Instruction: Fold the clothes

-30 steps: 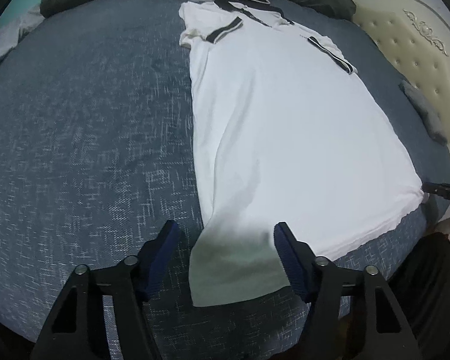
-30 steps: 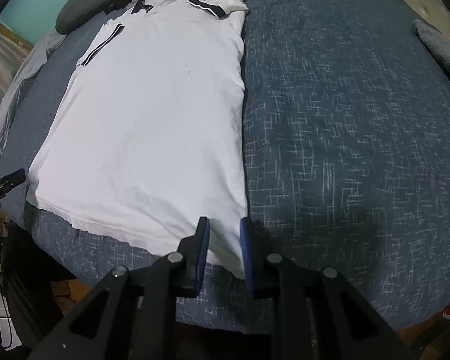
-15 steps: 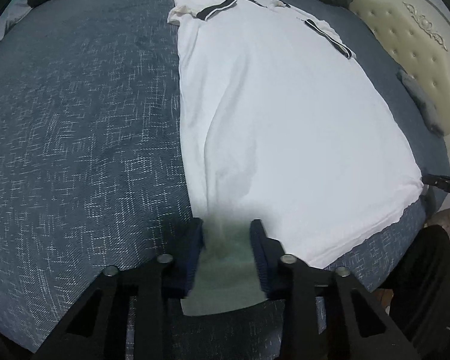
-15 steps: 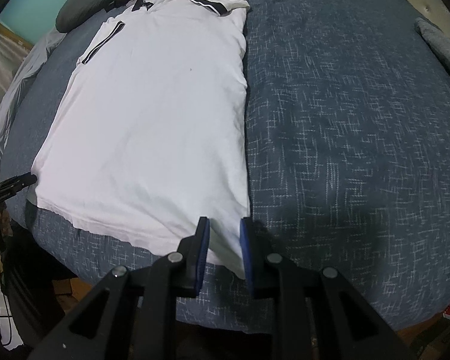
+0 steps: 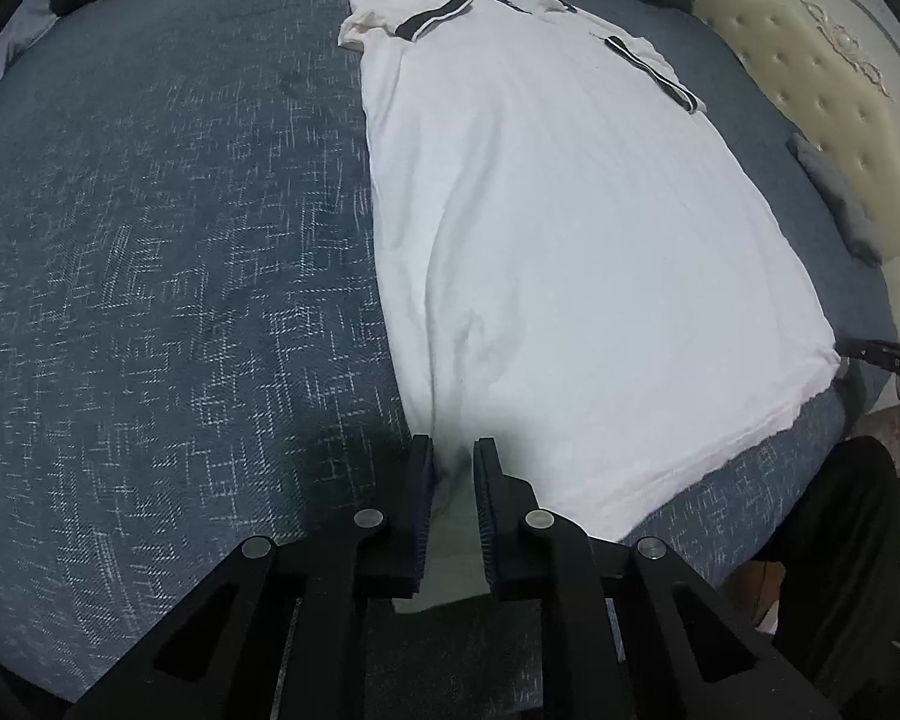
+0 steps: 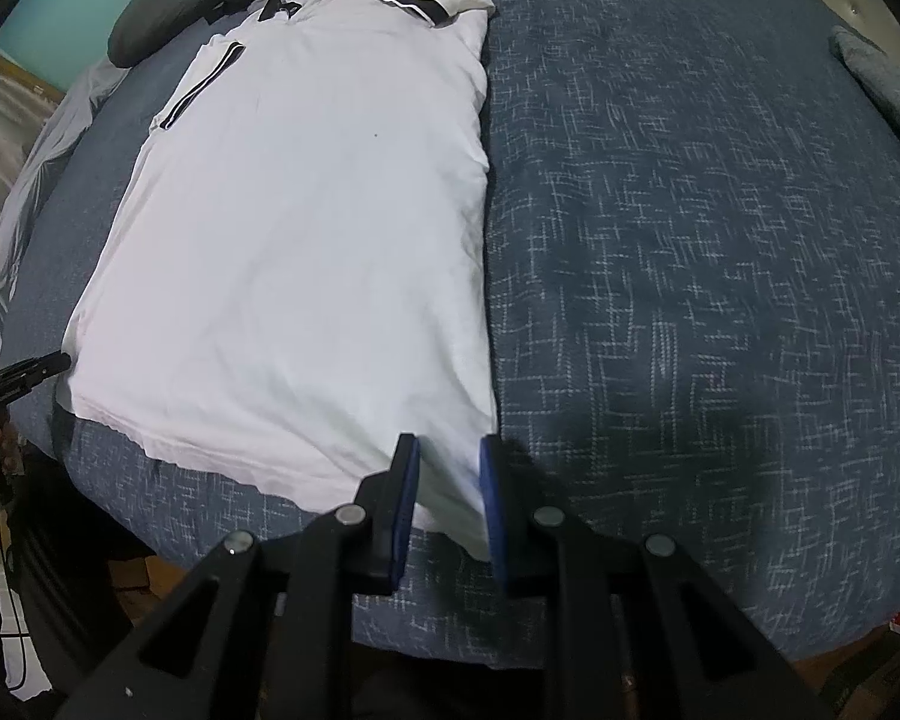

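A white polo shirt (image 5: 558,228) with black-trimmed sleeves and collar lies flat on the blue bed, hem toward me. It also shows in the right wrist view (image 6: 306,240). My left gripper (image 5: 453,468) is shut on the hem's near-left corner. My right gripper (image 6: 448,468) is shut on the hem's near-right corner. Each gripper's tip shows in the other's view at the frame edge.
The blue patterned bedspread (image 5: 150,300) covers the bed. Dark pillows (image 6: 162,6) and other clothes lie beyond the collar. A cream tufted headboard (image 5: 822,78) stands at the right, with a grey cloth (image 5: 834,192) beside it. The bed edge is just below the hem.
My left gripper moved forward over the hem corner and closed on it. My right gripper stayed shut on its corner, hardly moving.
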A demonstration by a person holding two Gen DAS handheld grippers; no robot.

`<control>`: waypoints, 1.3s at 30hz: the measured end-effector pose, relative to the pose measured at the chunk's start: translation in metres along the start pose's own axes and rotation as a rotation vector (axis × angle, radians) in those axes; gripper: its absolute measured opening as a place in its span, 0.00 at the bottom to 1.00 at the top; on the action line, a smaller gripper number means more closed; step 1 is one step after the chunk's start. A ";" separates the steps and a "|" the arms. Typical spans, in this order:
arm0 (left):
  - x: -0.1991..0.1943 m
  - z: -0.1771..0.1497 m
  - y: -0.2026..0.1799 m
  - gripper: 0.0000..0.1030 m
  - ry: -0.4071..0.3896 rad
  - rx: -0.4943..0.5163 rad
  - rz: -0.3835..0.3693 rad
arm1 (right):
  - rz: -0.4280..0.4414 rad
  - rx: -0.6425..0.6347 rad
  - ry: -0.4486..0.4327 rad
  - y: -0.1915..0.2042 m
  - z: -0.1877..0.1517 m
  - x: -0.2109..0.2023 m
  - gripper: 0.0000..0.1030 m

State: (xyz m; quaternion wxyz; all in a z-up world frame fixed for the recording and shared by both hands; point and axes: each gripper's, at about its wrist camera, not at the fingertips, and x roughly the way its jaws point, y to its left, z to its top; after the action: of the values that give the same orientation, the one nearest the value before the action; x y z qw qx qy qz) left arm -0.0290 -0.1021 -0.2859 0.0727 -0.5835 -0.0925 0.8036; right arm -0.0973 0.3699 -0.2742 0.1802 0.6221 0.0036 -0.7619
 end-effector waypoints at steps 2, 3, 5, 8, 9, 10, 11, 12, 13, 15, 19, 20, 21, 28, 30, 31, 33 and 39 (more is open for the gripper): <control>-0.002 -0.002 0.002 0.14 0.004 0.002 -0.001 | 0.002 0.000 0.000 0.000 0.000 0.000 0.19; -0.002 -0.004 0.004 0.14 0.007 0.001 0.000 | 0.003 0.000 0.001 0.000 0.000 0.000 0.19; -0.002 -0.007 0.009 0.14 0.012 -0.005 0.002 | 0.010 0.006 0.007 -0.002 0.000 0.000 0.19; -0.001 -0.012 0.014 0.14 0.018 -0.013 0.002 | 0.022 0.025 0.008 -0.005 -0.001 0.000 0.20; -0.001 -0.013 0.015 0.14 0.019 -0.012 0.001 | 0.024 0.027 0.009 -0.006 -0.001 -0.001 0.20; -0.002 -0.015 0.016 0.14 0.021 -0.012 0.000 | 0.025 0.028 0.011 -0.006 -0.001 -0.001 0.20; -0.002 -0.016 0.016 0.14 0.022 -0.012 -0.002 | 0.024 0.028 0.013 -0.006 -0.001 -0.001 0.20; -0.002 -0.017 0.016 0.14 0.023 -0.013 -0.003 | 0.023 0.029 0.014 -0.007 -0.001 -0.001 0.20; -0.002 -0.018 0.016 0.14 0.023 -0.014 -0.005 | 0.023 0.034 0.018 -0.008 -0.001 0.000 0.20; -0.003 -0.018 0.018 0.14 0.022 -0.020 -0.011 | 0.026 0.042 0.023 -0.009 -0.001 0.000 0.20; 0.000 -0.018 0.019 0.14 0.028 -0.027 -0.018 | 0.023 0.053 0.039 -0.011 0.000 0.003 0.43; 0.000 -0.019 0.019 0.14 0.029 -0.025 -0.018 | 0.022 0.056 0.044 -0.011 0.000 0.003 0.46; 0.001 -0.019 0.019 0.14 0.030 -0.023 -0.018 | 0.023 0.057 0.049 -0.011 -0.001 0.005 0.46; 0.009 -0.019 0.014 0.14 0.029 -0.022 -0.024 | 0.012 0.018 0.079 0.017 -0.010 0.017 0.30; 0.012 -0.018 0.011 0.14 0.026 -0.018 -0.026 | 0.017 -0.001 0.083 0.030 -0.015 0.020 0.17; 0.012 -0.018 0.010 0.13 0.025 -0.017 -0.029 | 0.025 -0.008 0.078 0.032 -0.015 0.020 0.09; 0.011 -0.019 0.005 0.07 0.018 -0.012 -0.028 | 0.054 -0.007 0.066 0.037 -0.014 0.017 0.06; 0.000 -0.013 -0.001 0.04 -0.004 0.003 -0.033 | 0.110 -0.014 -0.010 0.051 -0.003 -0.003 0.05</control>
State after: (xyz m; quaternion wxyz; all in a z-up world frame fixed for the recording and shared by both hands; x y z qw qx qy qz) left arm -0.0171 -0.1001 -0.2897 0.0866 -0.5799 -0.1008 0.8038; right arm -0.0793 0.3239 -0.2609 0.2260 0.6162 -0.0261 -0.7540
